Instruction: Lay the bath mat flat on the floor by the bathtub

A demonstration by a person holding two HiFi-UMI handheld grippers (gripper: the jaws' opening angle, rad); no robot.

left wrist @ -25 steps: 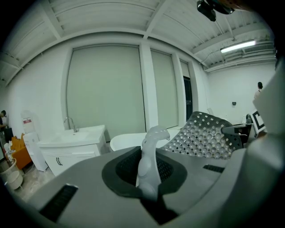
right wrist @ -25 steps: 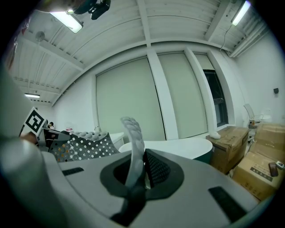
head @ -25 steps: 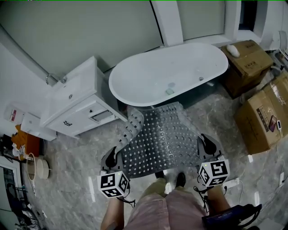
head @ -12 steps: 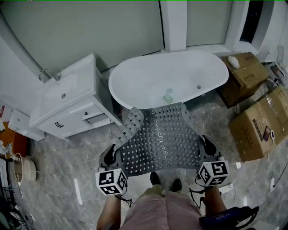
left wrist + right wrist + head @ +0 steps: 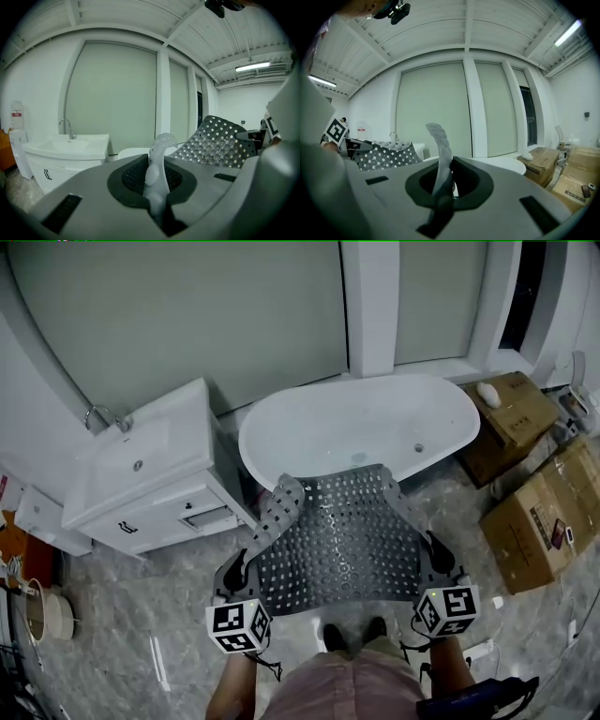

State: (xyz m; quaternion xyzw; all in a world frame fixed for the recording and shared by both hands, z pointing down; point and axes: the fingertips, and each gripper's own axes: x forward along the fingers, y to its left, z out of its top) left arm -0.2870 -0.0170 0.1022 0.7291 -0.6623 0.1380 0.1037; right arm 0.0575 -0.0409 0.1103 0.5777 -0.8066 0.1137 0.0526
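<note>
Left tongs and right tongs each pinch a near corner of the mat. It stretches toward 12 o'clock, maybe touching the tub.

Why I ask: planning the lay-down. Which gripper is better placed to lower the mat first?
Probably right. Both are shut on the bath mat, but the right gripper holds a flatter edge, while the left gripper holds one curled over beside the vanity.
</note>
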